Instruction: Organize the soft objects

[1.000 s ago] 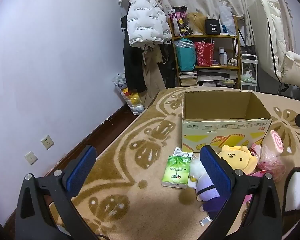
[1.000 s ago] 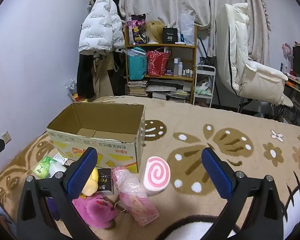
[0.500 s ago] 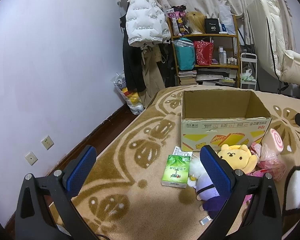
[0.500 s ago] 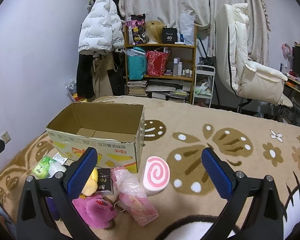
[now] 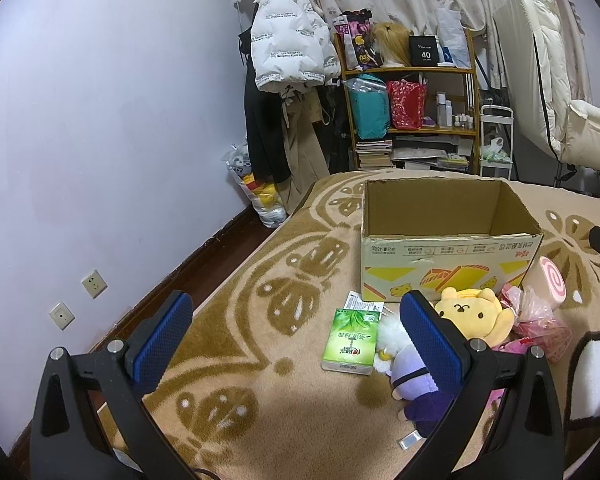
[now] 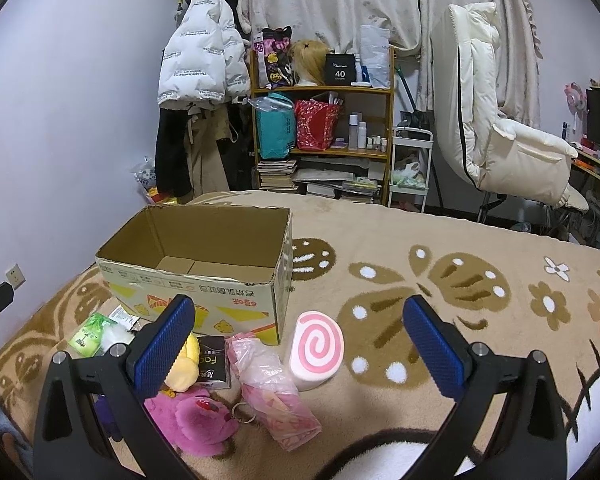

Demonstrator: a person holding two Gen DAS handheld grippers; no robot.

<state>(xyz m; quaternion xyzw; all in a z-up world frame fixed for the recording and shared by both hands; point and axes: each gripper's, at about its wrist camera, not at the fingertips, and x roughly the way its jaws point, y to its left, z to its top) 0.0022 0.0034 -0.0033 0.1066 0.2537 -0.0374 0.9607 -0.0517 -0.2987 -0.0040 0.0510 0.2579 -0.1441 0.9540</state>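
Observation:
An open, empty cardboard box (image 5: 448, 268) (image 6: 204, 292) stands on the patterned blanket. In front of it lie a yellow bear plush (image 5: 474, 312) (image 6: 186, 364), a purple doll (image 5: 414, 376), a pink plush (image 6: 192, 420), a pink swirl cushion (image 6: 318, 350) (image 5: 550, 282) and a pink plastic bag (image 6: 270, 392) (image 5: 538, 320). My left gripper (image 5: 296, 340) is open and empty, hovering left of the toys. My right gripper (image 6: 296, 344) is open and empty, above the swirl cushion and bag.
A green carton (image 5: 352, 340) (image 6: 88, 334) and a black packet (image 6: 212, 362) lie among the toys. A shelf (image 6: 324, 140) and hung coats (image 5: 288, 60) stand beyond the bed. A cream recliner (image 6: 500, 132) is at the right. The wall (image 5: 100, 140) is on the left.
Both views have shifted only slightly. No object has moved and both grippers stay open.

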